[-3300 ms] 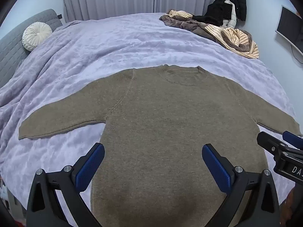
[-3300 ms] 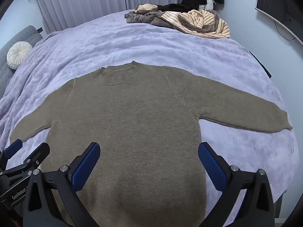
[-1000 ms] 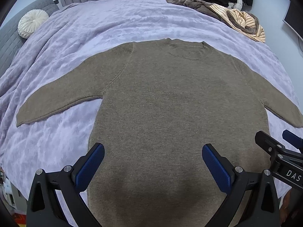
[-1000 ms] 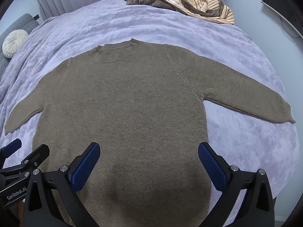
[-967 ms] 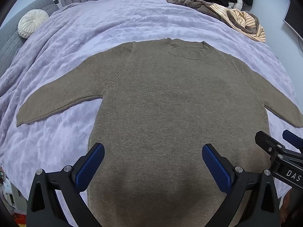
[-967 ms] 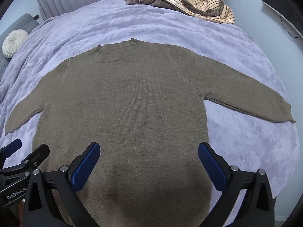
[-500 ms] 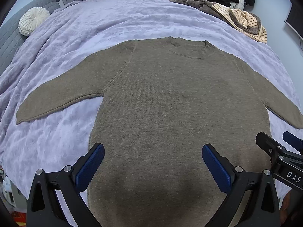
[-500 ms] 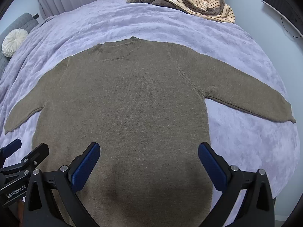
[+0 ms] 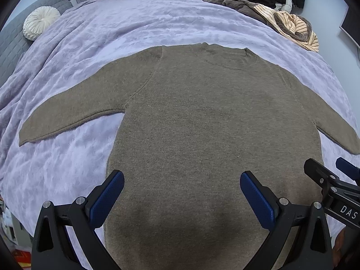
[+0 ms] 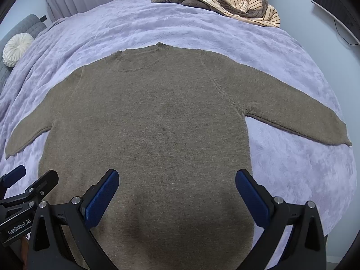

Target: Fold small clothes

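The left gripper (image 9: 182,191) and right gripper (image 10: 177,189) both hang wide open and empty above the hem of a brown knit sweater (image 9: 202,123). It lies flat, sleeves spread, on a lavender bedspread (image 9: 135,27).
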Motion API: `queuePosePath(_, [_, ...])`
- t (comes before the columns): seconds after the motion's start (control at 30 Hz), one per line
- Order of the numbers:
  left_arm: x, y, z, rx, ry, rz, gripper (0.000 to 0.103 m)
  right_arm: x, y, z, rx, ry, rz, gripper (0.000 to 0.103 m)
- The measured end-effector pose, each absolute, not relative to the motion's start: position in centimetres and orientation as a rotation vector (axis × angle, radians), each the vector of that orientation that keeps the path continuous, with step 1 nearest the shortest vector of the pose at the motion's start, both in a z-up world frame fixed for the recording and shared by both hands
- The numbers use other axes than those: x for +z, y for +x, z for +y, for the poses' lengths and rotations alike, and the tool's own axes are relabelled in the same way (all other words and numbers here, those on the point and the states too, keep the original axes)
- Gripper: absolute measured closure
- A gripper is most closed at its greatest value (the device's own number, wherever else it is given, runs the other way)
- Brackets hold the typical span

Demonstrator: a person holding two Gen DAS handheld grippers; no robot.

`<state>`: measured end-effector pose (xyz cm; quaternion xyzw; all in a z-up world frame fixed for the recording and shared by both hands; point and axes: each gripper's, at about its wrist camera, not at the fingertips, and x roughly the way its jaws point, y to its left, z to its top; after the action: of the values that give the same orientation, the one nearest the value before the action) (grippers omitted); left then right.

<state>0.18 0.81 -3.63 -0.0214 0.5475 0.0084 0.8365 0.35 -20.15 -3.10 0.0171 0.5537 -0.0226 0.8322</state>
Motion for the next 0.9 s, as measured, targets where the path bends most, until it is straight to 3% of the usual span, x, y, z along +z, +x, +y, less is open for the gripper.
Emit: queuePosePath(0.9, [-4.8,1.4,1.7,0.012,-0.076,1.192,0.0,-3.8,1.5,-19.5,-0.048,0.021,1.217,0.0])
